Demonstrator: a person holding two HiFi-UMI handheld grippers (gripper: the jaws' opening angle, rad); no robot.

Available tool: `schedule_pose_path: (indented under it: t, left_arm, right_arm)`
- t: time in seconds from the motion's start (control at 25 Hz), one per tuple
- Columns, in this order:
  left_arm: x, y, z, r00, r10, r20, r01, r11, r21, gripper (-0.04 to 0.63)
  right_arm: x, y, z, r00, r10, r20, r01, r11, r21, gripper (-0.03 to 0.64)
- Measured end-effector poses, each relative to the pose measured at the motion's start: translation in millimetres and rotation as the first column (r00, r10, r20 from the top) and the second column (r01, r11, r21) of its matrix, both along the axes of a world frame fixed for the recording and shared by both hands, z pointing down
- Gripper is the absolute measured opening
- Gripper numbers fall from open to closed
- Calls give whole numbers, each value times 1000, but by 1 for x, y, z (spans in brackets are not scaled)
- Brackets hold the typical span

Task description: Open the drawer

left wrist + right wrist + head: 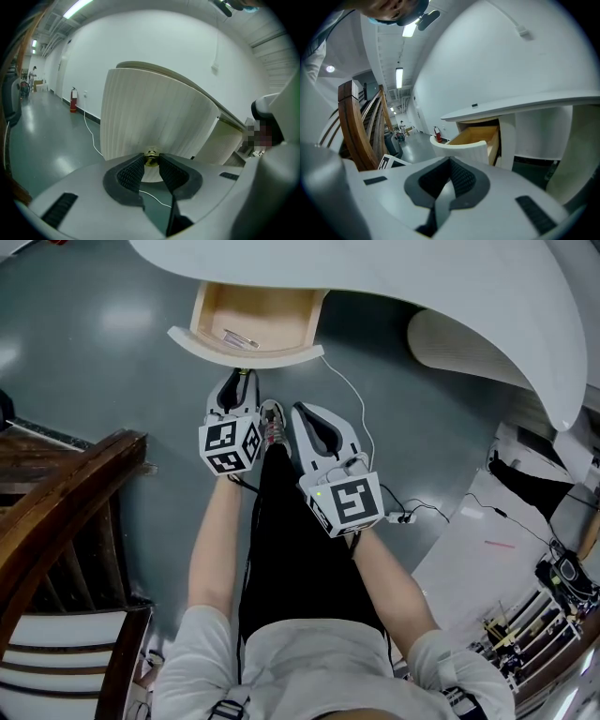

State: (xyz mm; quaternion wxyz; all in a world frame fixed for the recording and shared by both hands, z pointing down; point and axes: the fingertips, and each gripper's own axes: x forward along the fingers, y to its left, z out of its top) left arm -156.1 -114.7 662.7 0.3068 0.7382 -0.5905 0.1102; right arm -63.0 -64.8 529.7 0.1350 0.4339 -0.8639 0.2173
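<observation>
Drawer (pixel 281 357) looks well out; L claw (pixel 151 163) clamped on brass knob (pixel 151 158).
Next, prob.: release knob, back off. R claw (pixel 449 165) idle beside it, pads together, empty.

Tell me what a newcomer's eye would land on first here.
First comes the pulled-out drawer with a curved white front and pale wooden inside, at the top middle of the head view under the white curved desk. Next is the left gripper, its jaws closed on the small brass knob at the drawer's front. A dark wooden chair fills the left edge.
</observation>
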Motion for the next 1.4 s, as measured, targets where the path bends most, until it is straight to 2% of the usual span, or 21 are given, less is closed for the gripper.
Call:
schedule_pose_path:
  t: [0.52,1.16,1.28,1.4]
  left_arm:
    - [-10,27,0,1000,-22,9,22,1000,-16,103]
    - [-12,46,-2,1000,-5,19,5,1000,-29,103]
    - [-12,43,-1,999,18,27,-18,1000,-23,103]
    - [-13,44,0,999,0,49,2,1000,-31,104]
  right_arm:
    - [-5,20,-11,1000,-29,-8,29,1000,8,12]
    - [12,33,-16,999,41,3,-41,999,0,12]
    - [10,33,-8,999,47,15,-47,999,-2,12]
    - [16,39,-2,998,56,17,-56,998,-10,12]
